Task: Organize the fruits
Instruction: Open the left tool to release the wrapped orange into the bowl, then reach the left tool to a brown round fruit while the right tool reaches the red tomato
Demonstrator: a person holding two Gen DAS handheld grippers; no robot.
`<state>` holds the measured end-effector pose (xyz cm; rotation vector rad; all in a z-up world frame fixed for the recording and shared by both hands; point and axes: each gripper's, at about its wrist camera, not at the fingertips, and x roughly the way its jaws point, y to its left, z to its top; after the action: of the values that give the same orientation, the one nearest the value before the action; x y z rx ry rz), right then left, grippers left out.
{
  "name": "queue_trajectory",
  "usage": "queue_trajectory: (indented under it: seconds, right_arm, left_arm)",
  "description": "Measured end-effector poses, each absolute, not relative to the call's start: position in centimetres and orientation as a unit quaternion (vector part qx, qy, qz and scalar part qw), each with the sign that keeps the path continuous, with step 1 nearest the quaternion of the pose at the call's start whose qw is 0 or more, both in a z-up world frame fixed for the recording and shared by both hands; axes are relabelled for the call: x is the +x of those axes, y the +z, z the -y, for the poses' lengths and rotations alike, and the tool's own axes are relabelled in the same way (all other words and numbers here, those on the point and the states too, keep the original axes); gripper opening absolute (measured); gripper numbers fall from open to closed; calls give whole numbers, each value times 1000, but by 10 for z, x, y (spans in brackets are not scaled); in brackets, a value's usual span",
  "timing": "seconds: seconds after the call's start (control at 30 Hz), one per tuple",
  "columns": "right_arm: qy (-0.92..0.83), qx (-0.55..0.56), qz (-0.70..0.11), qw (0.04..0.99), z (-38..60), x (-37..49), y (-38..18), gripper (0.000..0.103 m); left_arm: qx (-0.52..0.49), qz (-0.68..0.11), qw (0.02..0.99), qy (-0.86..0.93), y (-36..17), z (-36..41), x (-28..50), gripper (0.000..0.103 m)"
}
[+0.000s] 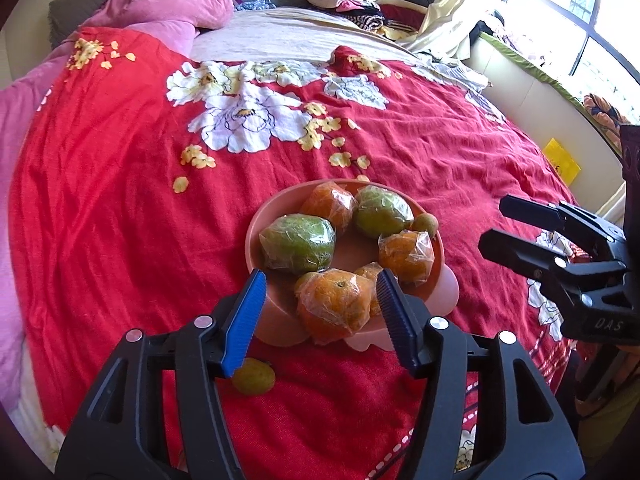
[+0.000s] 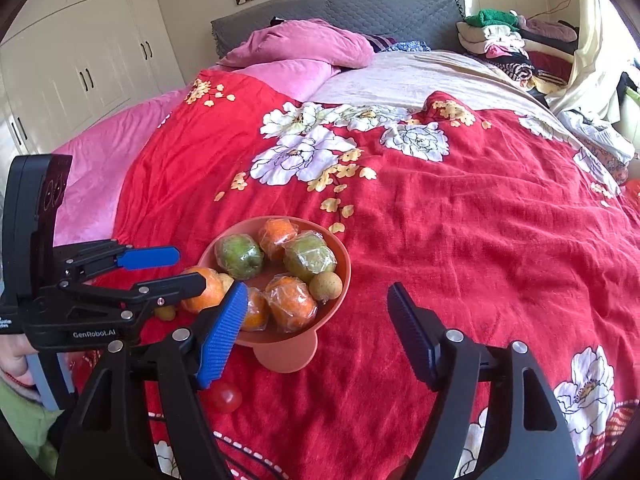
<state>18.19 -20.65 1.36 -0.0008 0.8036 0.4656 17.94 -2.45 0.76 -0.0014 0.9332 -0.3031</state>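
A salmon footed bowl (image 1: 264, 216) (image 2: 340, 256) stands on the red floral bedspread and holds several plastic-wrapped oranges and green fruits. My left gripper (image 1: 320, 292) (image 2: 180, 266) is open, its blue pads on either side of a wrapped orange (image 1: 334, 306) (image 2: 202, 290) at the bowl's near rim; whether they touch it I cannot tell. A small yellow-green fruit (image 1: 254, 378) (image 2: 165, 312) lies on the bedspread under the left finger. My right gripper (image 2: 316, 312) (image 1: 492, 224) is open and empty, right of the bowl. A small red fruit (image 2: 225, 397) lies below its left pad.
The red bedspread (image 2: 460, 240) covers most of the bed. Pink pillow and blanket (image 2: 304, 46) lie at the head. Folded clothes (image 2: 504, 40) pile at the far right corner. White wardrobes (image 2: 80, 60) stand at left, a window (image 1: 580, 20) at right.
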Motion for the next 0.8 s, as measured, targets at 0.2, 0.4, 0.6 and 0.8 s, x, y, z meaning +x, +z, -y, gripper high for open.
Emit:
queue_trajectory:
  seconds: [0.2,0.4,0.6,0.8]
  right_arm:
    - [226,-5,-379,897,206,171,21,76]
    - [225,-8,-371,901,203,158,26,81]
    - [230,-12,-369,901,199,145,28,87]
    - [235,-13,-368,899,192,133,30,89]
  left_arm:
    - [-11,-436,889,-140,20,18,175,58]
    - [-20,-418,899,-126,36,8,167,76]
    - [-25,-408,905,-117,46,-1,157,89]
    - [-24,-413,904,-113,43,-8,147,92]
